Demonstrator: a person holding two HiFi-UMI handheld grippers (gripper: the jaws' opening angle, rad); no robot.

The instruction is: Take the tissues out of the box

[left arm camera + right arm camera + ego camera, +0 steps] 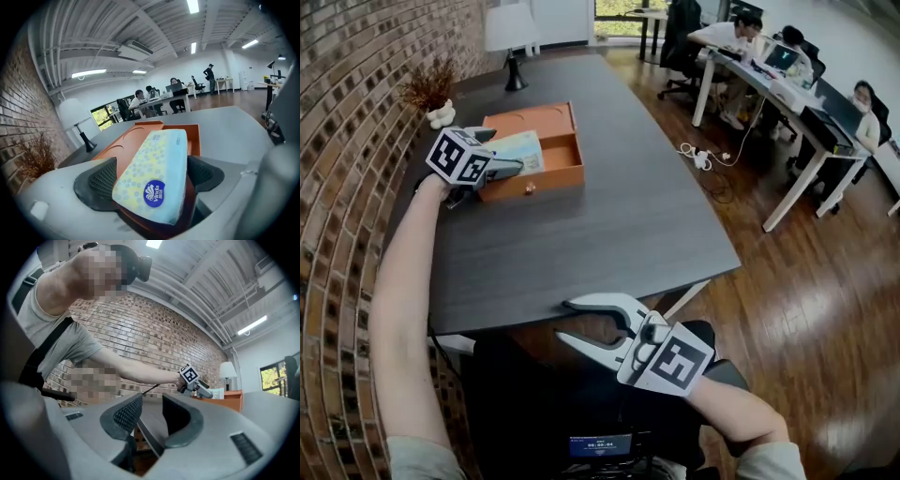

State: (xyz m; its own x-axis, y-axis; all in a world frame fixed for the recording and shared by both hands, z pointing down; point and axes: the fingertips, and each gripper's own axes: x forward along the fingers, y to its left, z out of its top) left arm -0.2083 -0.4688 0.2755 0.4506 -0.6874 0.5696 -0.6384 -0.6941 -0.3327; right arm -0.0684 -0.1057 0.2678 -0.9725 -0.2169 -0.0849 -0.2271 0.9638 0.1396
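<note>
Nearest me, the right gripper (564,321) hangs just off the table (609,234), jaws apart and empty. Farther off, the left gripper (508,169) has its jaws open either side of the tissue pack (154,173), which lies in the orange box (565,175). A skewed or shallow squeeze could let the soft pack slip, or drag the box along.

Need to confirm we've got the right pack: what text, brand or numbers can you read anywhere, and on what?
"Vinda": blue round logo on the tissue pack, left gripper view.
Smaller print under it and at the pack's far end: too blurred to read.
Small screen at the head view's bottom edge: text too small to read.
</note>
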